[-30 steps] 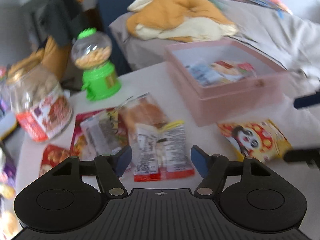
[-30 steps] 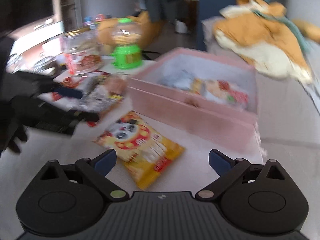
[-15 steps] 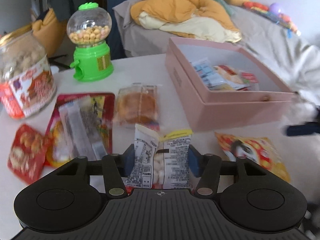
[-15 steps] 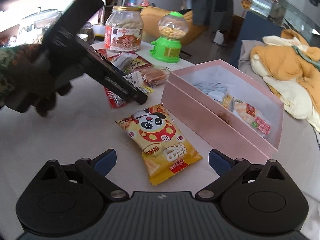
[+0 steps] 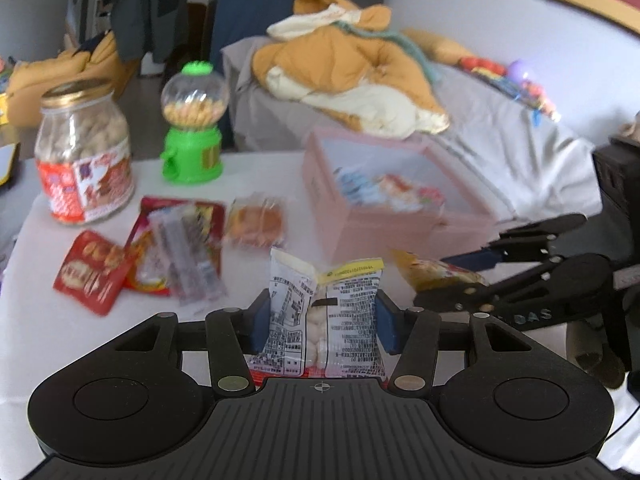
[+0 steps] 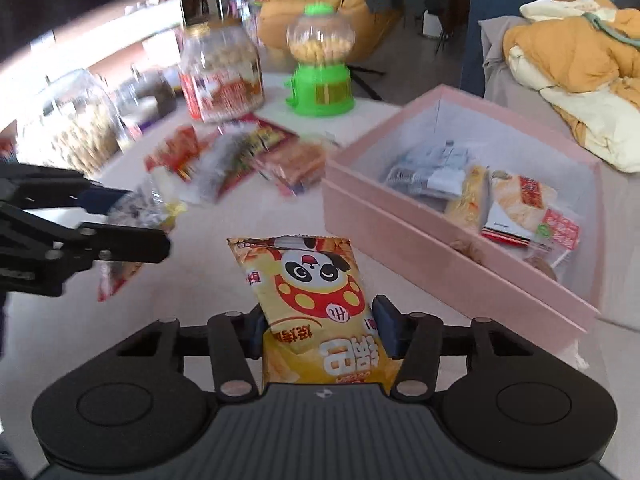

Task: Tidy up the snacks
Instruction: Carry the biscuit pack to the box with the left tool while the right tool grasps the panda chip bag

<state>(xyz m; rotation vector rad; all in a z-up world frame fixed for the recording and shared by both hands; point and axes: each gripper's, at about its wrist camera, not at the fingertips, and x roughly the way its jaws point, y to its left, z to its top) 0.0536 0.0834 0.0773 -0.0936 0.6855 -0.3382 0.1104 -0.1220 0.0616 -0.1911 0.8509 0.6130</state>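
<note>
My left gripper (image 5: 322,326) is shut on a white snack packet with black print (image 5: 324,312) and holds it above the white table; it also shows in the right wrist view (image 6: 132,216). My right gripper (image 6: 318,330) is shut on a yellow panda snack bag (image 6: 312,292), which shows in the left wrist view (image 5: 436,274) as well. The open pink box (image 6: 448,264) with several packets inside stands just right of the panda bag and beyond the white packet (image 5: 384,216). Loose snacks lie on the table: a bun packet (image 5: 254,220), red packets (image 5: 94,272) and a clear packet (image 5: 184,248).
A glass jar of snacks (image 5: 82,152) and a green candy dispenser (image 5: 194,124) stand at the table's far left. More jars (image 6: 68,120) stand at the left in the right wrist view. A bed with an orange blanket (image 5: 348,68) lies behind the table.
My left gripper closed on the white packet and lifted it. My right gripper moved onto the panda bag and closed on it.
</note>
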